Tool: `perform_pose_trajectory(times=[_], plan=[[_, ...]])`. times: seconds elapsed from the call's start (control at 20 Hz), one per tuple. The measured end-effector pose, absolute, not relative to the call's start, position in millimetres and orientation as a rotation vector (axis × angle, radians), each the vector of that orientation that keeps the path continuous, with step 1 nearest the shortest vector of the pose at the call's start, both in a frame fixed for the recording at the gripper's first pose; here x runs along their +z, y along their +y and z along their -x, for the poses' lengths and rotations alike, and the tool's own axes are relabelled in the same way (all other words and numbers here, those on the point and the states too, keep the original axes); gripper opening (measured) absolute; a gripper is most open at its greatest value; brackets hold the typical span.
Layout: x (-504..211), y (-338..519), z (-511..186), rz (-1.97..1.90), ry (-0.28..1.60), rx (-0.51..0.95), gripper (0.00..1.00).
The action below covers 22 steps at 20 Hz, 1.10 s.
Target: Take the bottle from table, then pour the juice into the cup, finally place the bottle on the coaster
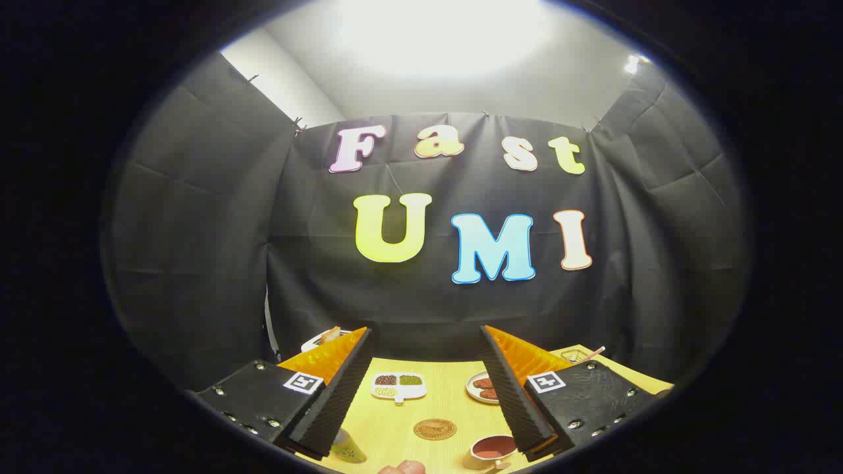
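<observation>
Between the wide-open, empty gripper (425, 336) fingers lie the coaster (435, 429) and cup (490, 450)

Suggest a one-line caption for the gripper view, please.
Open gripper above the table, with coaster, cup and bottle below.

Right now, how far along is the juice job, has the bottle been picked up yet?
Nothing looks done yet. The tongs are open with only bare table between them. The bottle stands by the near edge, beside one finger, not gripped. In hand: the approach to it. Left: grasp the bottle, pour into the cup near the other finger, then set the bottle on the round coaster between the fingers.
</observation>
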State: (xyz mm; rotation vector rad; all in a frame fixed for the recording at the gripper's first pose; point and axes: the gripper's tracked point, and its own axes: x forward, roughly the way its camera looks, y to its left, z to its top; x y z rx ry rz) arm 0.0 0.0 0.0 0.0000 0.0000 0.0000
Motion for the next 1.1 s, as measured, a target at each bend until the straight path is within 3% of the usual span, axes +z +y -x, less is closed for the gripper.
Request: perform_pose_trajectory(times=[1.1], plan=[[-24.7,7.9,0.6,0.037,-0.004,-0.028,0.97]])
